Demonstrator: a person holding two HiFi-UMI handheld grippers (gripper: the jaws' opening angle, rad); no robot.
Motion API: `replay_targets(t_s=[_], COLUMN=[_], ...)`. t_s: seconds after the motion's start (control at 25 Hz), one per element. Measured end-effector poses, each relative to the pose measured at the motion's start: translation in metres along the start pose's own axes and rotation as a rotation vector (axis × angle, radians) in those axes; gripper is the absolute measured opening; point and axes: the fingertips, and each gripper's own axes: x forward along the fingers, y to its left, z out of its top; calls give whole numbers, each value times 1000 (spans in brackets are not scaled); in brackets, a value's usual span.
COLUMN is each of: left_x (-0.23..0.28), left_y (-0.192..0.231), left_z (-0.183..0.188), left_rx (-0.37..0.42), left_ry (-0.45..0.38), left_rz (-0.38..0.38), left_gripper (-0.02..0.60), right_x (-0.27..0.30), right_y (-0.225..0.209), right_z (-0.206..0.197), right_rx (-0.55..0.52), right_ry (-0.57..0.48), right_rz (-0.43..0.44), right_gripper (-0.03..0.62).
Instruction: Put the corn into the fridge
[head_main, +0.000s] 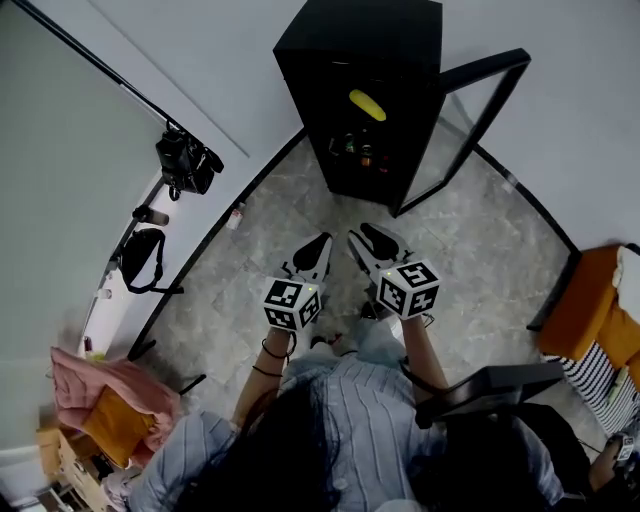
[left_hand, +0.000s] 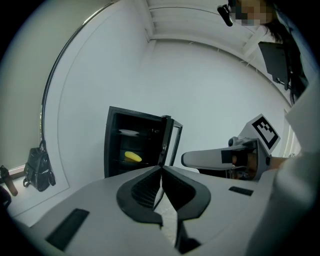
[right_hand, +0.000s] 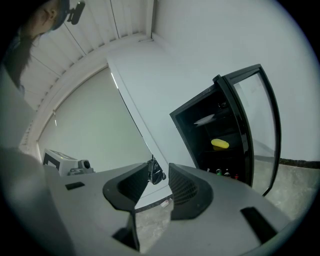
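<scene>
a: the fridge?
b: black fridge (head_main: 360, 90), its glass door (head_main: 485, 63) swung wide open.
a: and the grippers?
b: left gripper (left_hand: 161, 168) pressed together, empty. right gripper (right_hand: 159, 172) spread, nothing between its jaws.
a: the corn?
b: corn (head_main: 367, 104) lies inside the fridge, above the bottles (head_main: 358, 150).

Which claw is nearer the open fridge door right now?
Right. The right claw sits just short of the fridge door at its hinge side; the left claw is beside it, farther left.
</scene>
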Motion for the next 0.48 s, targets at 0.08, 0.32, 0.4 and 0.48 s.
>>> replay_targets(t_s=[0.08,0.32,0.4,0.48], left_x=[-7,-37,-53,-70], left_y=[2,10,16,24], left_z=[-2,-2,-1,-1], left_rx=[4,20,32,48], left_ry=[-1,-15,-23,-26], left_rz=[-17,-61,-67,-69], left_gripper=[19,18,18,19], right_x=[0,-1,-1,-2], right_y=[10,45,59,74], right_z=[-3,-10,-14,-19], right_rx=[-4,-13,-15,-23], right_ry=[-10,-44,-53,-61], right_rz=[-9,-26,-35,-46], right_gripper=[135,135,135,135])
